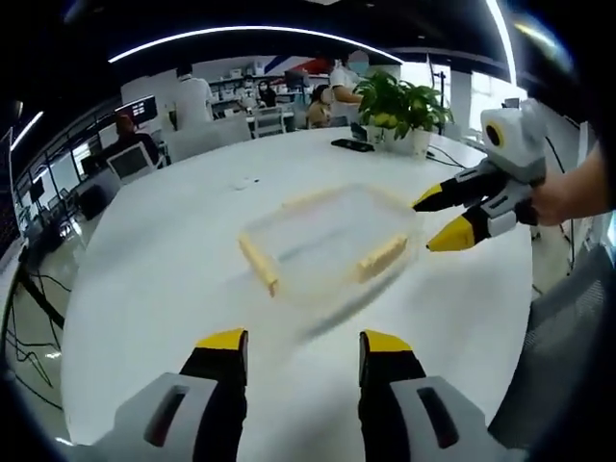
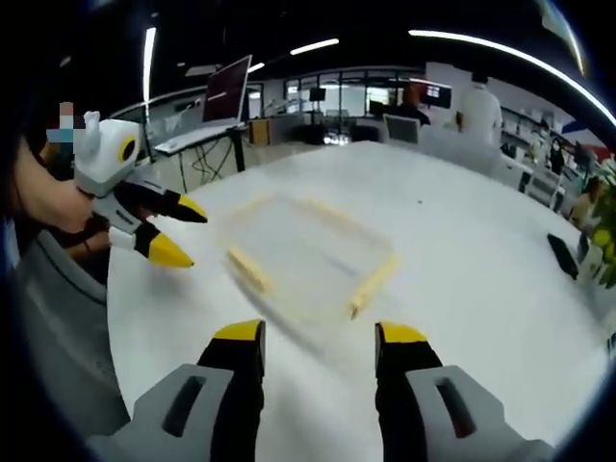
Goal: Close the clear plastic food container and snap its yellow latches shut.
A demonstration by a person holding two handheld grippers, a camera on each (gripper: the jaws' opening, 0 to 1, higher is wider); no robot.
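Note:
A clear plastic food container (image 1: 327,245) with yellow latches (image 1: 380,258) lies on the white table (image 1: 173,250), its image blurred. My left gripper (image 1: 303,348) stands open just short of it, nothing between its jaws. The right gripper (image 1: 438,221) comes in from the right, open, its yellow tips beside the container's right end. In the right gripper view the container (image 2: 308,255) lies ahead of my open right gripper (image 2: 318,339), with a yellow latch (image 2: 371,284) on its near right side. The left gripper (image 2: 178,231) enters from the left, open, held by a hand.
A potted plant (image 1: 404,106) and a dark phone (image 1: 351,145) sit at the table's far end. Another dark device (image 2: 563,255) lies near the right edge. Chairs, desks, monitors and several people stand beyond the table. A grey chair (image 1: 568,337) is by the near edge.

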